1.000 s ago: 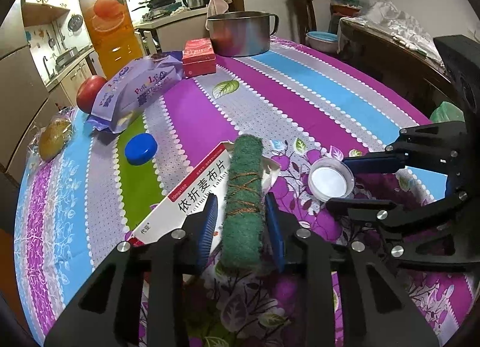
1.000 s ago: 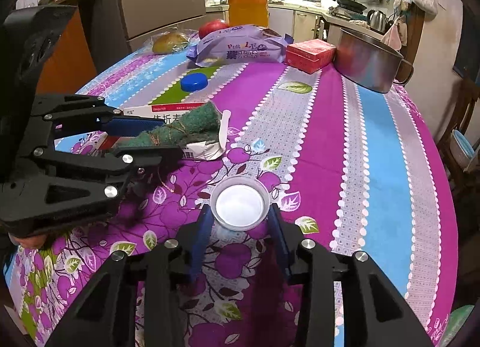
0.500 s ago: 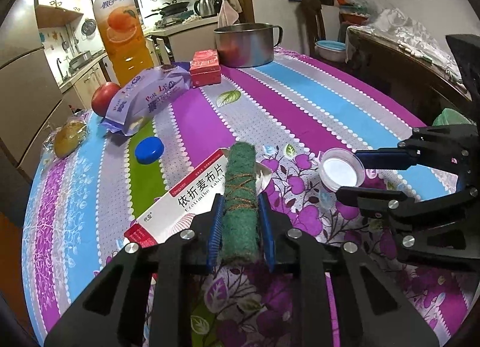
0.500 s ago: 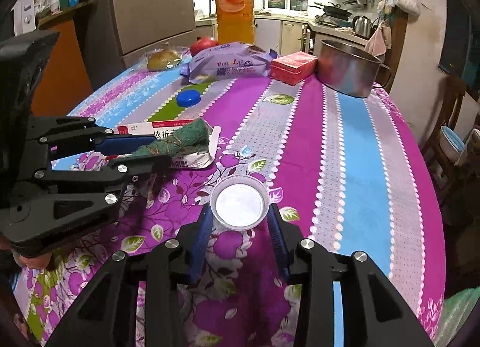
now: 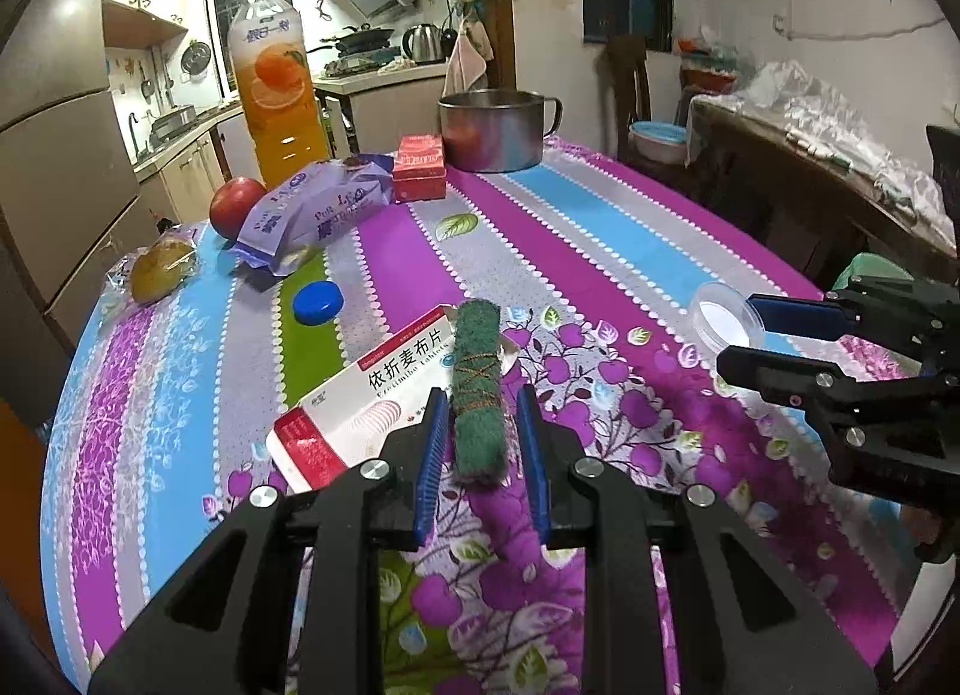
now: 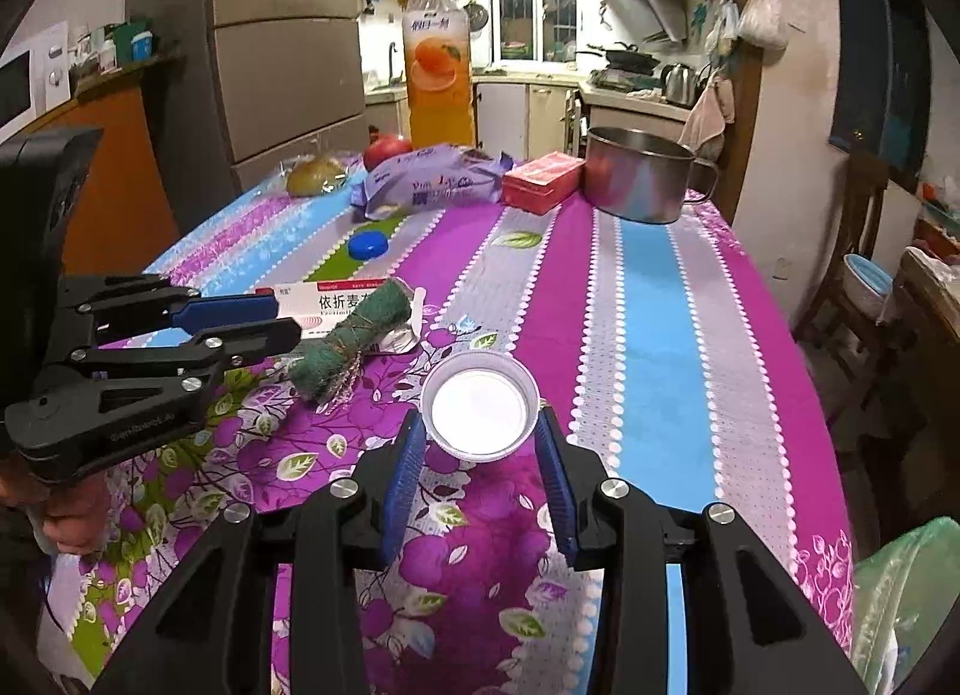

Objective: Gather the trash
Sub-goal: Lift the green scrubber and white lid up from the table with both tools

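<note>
My left gripper [image 5: 482, 443] has its jaws clenched on the green scrub pad [image 5: 477, 389]. The pad is rolled, w/ its long axis running straight out along the jaws, so most of it sticks out past the tips. From the right wrist view it looks lifted off the table [image 6: 654, 335]; its far end hangs over the white medicine box [image 5: 384, 395] and a crumpled foil wrapper [image 6: 399, 335], though I can't tell if it's touching them.

My right gripper [image 6: 480, 443] is grasping the small clear plastic cup [image 6: 480, 404] by its sides, mouth facing the camera, also looks clear of the table.

So both hands are loaded, one piece of trash each. The relation that matters next: a green plastic bag [image 6: 900, 593] shows at the table's near-right edge, off past the rim and lower than the tabletop. Prob. the trash bag, but I can't see its opening. It lies on my right side, so the right hand w/ the cup is nearer; the left has to cross over. The pad's length will need to go in end-first.

Still on the table, farther off: blue bottle cap [image 5: 318, 302], purple snack packet [image 5: 312, 215], red box [image 5: 419, 167].
</note>
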Demonstrator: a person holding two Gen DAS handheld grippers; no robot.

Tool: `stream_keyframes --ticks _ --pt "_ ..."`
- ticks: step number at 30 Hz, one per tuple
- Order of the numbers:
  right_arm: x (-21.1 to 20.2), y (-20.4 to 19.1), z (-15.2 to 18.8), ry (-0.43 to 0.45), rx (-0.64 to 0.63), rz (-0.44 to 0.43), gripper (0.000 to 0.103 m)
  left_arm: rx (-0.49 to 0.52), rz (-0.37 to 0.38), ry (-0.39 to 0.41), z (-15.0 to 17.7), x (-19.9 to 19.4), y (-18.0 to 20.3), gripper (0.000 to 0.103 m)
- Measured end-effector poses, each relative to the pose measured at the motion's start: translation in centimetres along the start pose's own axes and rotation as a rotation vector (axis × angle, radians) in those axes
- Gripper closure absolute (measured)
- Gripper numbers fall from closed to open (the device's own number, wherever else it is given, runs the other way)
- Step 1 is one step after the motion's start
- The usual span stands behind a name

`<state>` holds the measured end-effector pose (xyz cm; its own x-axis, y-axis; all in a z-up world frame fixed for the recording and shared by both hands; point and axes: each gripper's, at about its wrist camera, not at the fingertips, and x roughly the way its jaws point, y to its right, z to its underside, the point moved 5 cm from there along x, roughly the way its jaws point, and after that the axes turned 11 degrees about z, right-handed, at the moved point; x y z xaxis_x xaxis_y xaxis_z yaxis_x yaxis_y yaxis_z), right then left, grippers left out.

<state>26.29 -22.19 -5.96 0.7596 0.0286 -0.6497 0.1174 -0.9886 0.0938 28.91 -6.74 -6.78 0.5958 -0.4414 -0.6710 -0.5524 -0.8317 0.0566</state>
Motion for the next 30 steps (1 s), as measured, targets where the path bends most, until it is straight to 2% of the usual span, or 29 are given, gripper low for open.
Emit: stream_keyframes --ticks 5,6,7,9,10,11,14,16,20,25,30 --pt "0.3 0.0 0.7 -0.020 0.016 -0.007 0.064 0.023 0.011 -0.046 0.4 1.4 0.4 0.080" --pt "0.4 0.0 0.8 -0.021 0.018 -0.008 0.064 0.014 0.010 -0.047 0.3 1.7 0.3 0.076" --pt "0.5 0.0 0.9 -0.024 0.023 -0.011 0.063 0.004 0.021 -0.047 0.2 1.8 0.2 0.071" --pt "0.6 -0.1 1.1 -0.030 0.029 -0.017 0.063 -0.015 0.014 -0.028 -0.3 2.2 -0.1 0.037" --pt "0.8 -0.1 1.1 -0.033 0.033 -0.021 0.063 -0.015 -0.003 -0.022 -0.5 2.6 -0.3 0.031" --pt "1.0 -0.1 1.2 -0.036 0.036 -0.024 0.063 -0.020 -0.017 -0.028 -0.6 3.1 -0.6 0.030" --pt "1.4 -0.1 1.4 -0.042 0.041 -0.029 0.063 -0.054 -0.019 -0.076 -0.5 4.9 -1.6 0.032" --pt "1.7 -0.1 1.4 -0.045 0.043 -0.032 0.063 -0.055 -0.018 -0.106 -0.2 5.5 -1.7 0.039" --pt "2.4 -0.3 1.4 -0.053 0.044 -0.038 0.063 -0.034 -0.034 -0.116 0.0 5.8 -1.2 0.042" --pt "2.9 -0.6 1.3 -0.056 0.049 -0.046 0.063 -0.020 -0.075 -0.126 -0.3 6.3 -1.2 0.058" --pt "3.1 -0.4 1.3 -0.056 0.055 -0.045 0.063 -0.033 -0.084 -0.115 -0.4 5.8 -1.4 0.080"
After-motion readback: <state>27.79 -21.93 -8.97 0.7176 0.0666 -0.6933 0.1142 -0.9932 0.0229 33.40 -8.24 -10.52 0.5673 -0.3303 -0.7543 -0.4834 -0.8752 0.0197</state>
